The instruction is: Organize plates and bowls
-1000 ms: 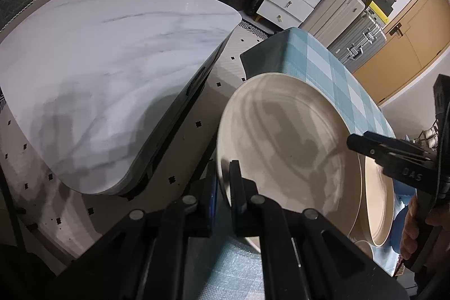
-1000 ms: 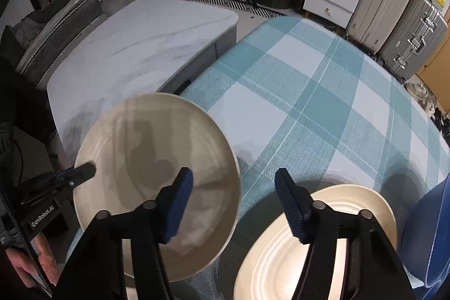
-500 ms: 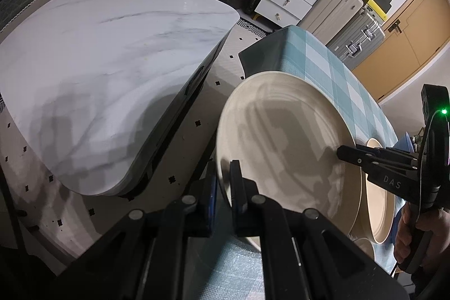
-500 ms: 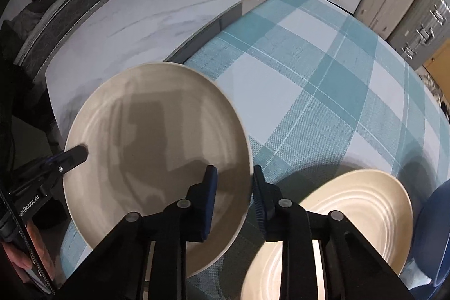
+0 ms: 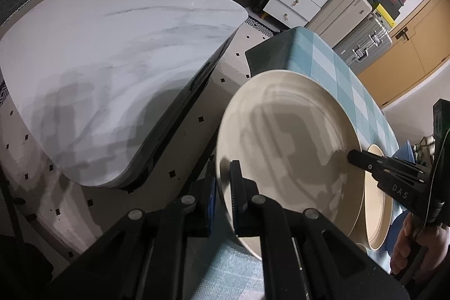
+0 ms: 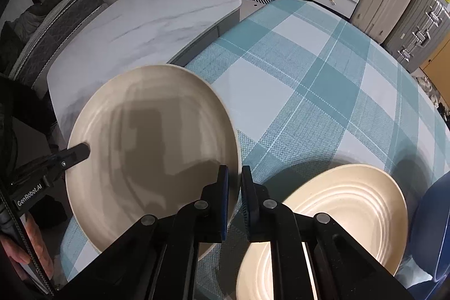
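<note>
The right gripper point(image 6: 233, 182), at the bottom middle of its view, was wide apart a moment ago. Now its two fingers have come together and pinch the near edge of the big round cream plate point(image 6: 152, 142). The left gripper point(image 5: 223, 179), at the bottom of its own view, keeps pinching the other edge, so both grippers hold the plate now. It sits tilted at the lower left, over the corner of the blue checked tablecloth point(image 6: 309, 69). A ridged cream plate point(image 6: 337, 212) lies just beside it, lower right, likely where it goes next.
</note>
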`<move>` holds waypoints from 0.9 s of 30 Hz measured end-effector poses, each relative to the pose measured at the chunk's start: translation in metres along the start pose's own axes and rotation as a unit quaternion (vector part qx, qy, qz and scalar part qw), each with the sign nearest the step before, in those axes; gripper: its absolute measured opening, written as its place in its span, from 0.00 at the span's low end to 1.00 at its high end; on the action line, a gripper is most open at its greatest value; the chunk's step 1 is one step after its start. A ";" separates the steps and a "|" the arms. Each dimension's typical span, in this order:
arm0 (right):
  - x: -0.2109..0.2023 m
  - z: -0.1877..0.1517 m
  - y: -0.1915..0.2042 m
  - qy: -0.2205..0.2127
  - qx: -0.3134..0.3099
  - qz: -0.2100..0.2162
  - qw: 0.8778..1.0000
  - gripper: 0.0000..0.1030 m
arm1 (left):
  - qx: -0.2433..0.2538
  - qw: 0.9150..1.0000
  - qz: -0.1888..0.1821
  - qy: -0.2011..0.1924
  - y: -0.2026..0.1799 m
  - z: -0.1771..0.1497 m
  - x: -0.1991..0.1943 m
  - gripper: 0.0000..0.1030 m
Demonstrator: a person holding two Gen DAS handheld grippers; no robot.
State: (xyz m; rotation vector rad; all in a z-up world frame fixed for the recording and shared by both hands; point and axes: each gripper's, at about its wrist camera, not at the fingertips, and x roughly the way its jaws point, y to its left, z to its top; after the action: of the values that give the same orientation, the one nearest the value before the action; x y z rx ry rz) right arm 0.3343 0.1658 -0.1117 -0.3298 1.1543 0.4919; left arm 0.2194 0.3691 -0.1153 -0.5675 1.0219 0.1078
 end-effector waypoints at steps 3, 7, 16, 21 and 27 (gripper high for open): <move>-0.001 0.001 -0.001 0.000 0.002 0.001 1.000 0.08 | 0.000 1.000 0.001 -0.001 0.000 0.001 -0.001 0.06; -0.002 0.001 -0.002 -0.001 0.007 0.002 1.000 0.08 | 0.004 1.000 0.007 -0.002 -0.004 0.003 -0.003 0.06; -0.013 0.002 -0.006 -0.009 0.014 0.019 1.000 0.08 | 0.010 1.000 0.009 -0.010 -0.012 0.011 -0.015 0.06; -0.024 -0.001 -0.011 -0.015 0.028 0.025 0.999 0.07 | 0.024 1.000 0.014 -0.009 -0.023 0.011 -0.025 0.06; -0.050 -0.008 -0.016 -0.024 0.035 0.025 0.999 0.07 | 0.036 0.999 0.013 -0.016 -0.040 0.010 -0.047 0.06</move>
State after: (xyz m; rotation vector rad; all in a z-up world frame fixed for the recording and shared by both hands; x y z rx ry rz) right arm 0.3206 0.1386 -0.0689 -0.2269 1.1320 0.4995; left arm 0.2162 0.3484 -0.0565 -0.4859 0.9971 0.1020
